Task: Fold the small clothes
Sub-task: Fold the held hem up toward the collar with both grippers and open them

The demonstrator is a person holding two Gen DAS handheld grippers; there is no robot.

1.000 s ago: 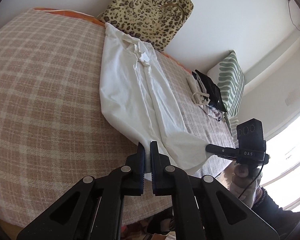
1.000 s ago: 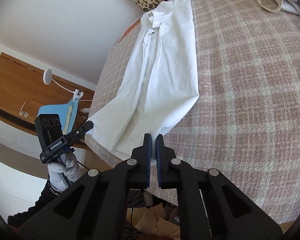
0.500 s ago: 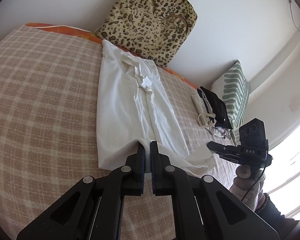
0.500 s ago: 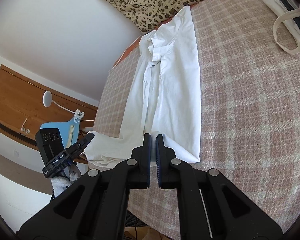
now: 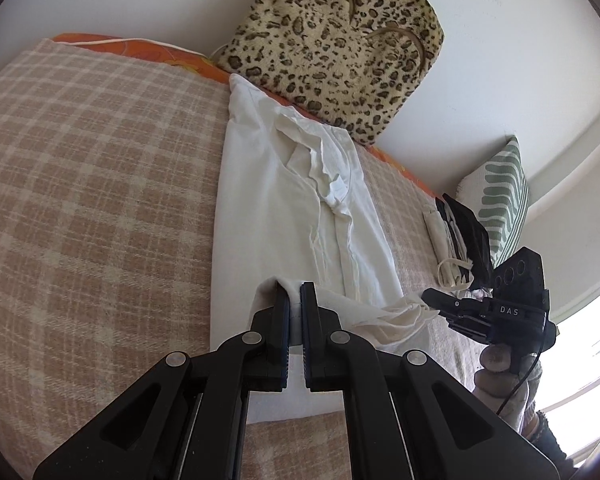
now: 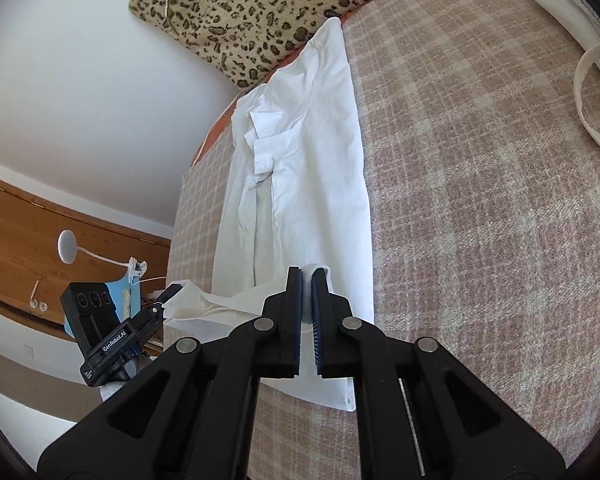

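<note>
A white shirt [image 5: 284, 208] lies lengthwise on the plaid bed cover [image 5: 84, 200], collar toward the wall; it also shows in the right wrist view [image 6: 308, 152]. My left gripper [image 5: 295, 296] is shut on the shirt's bottom hem at one corner. My right gripper [image 6: 308, 284] is shut on the hem at the other corner. Both hold the hem lifted above the shirt's lower part, with the cloth sagging between them. Each gripper shows in the other's view: the right one [image 5: 440, 305] and the left one [image 6: 168, 294].
A leopard-print bag [image 5: 332, 40] leans on the wall behind the collar. A pile of folded clothes [image 5: 460, 240] and a green striped pillow [image 5: 500, 196] lie to the right. A wooden panel and a small lamp [image 6: 66, 246] stand beyond the bed's left edge.
Both grippers have carried the hem up off the bed's near edge and forward over the shirt toward the collar. The lower part of the shirt now lies doubled.
</note>
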